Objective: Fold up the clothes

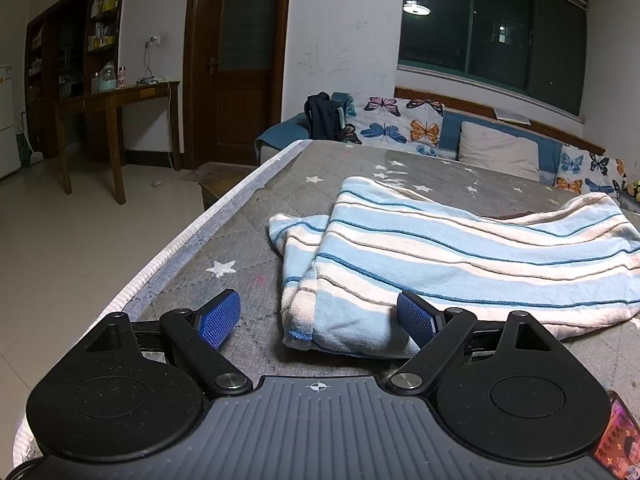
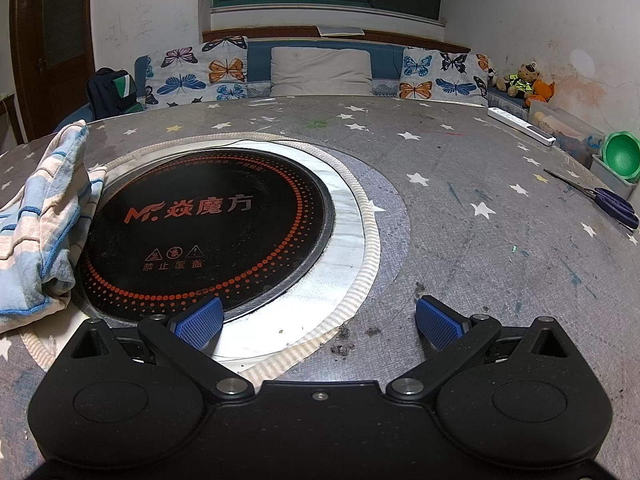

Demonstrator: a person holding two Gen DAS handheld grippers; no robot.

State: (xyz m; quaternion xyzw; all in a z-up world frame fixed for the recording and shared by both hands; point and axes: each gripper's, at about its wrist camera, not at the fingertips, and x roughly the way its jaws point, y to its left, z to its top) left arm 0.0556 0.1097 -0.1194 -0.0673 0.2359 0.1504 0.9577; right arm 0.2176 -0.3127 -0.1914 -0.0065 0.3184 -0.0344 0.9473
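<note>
A folded blue-and-white striped garment lies on the grey star-patterned table cover. My left gripper is open, low over the table, with the garment's near corner between its blue pads; the right pad touches the cloth. In the right wrist view the same garment lies at the far left, overlapping the rim of a black round induction cooktop. My right gripper is open and empty, above the cooktop's near edge, apart from the garment.
Blue-handled scissors, a white power strip and a green bowl sit at the table's right edge. A sofa with butterfly cushions runs behind the table. The table's left edge drops to tiled floor.
</note>
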